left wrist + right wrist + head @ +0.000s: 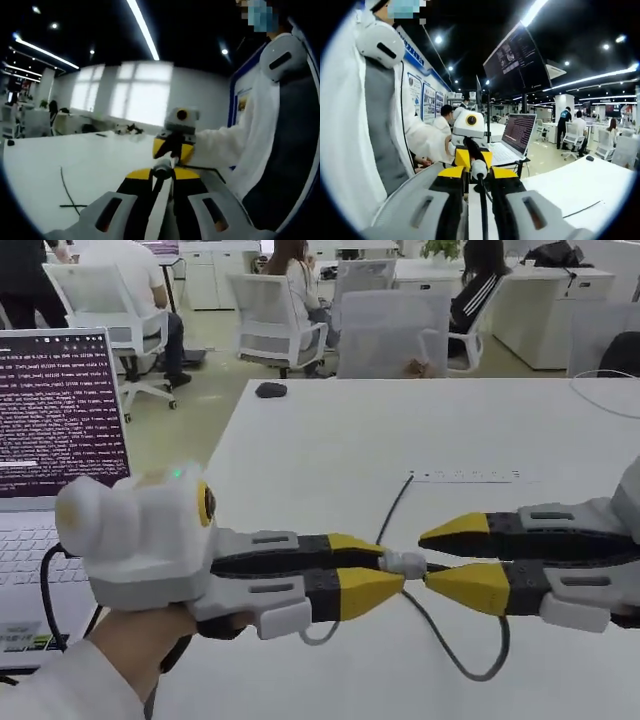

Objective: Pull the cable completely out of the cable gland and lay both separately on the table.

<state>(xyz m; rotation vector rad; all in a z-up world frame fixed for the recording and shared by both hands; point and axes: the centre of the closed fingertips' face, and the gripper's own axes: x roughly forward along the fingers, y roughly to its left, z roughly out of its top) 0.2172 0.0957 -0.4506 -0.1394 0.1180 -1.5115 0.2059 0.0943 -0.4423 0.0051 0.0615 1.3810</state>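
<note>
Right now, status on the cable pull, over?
Left gripper shut on cable gland. Right gripper shut on cable beside it. Cable not yet out, slack looped on table.

White table [300,460] — a dark mouse [270,390] near its far edge, a grey cable [395,508] trailing across its top.

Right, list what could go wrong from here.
The jaws of the right gripper look loose around the thin cable, so a pull may slip. The cable gland sits at the very tips of the left gripper and could pop out. The slack cable loop may drag across the table.
</note>
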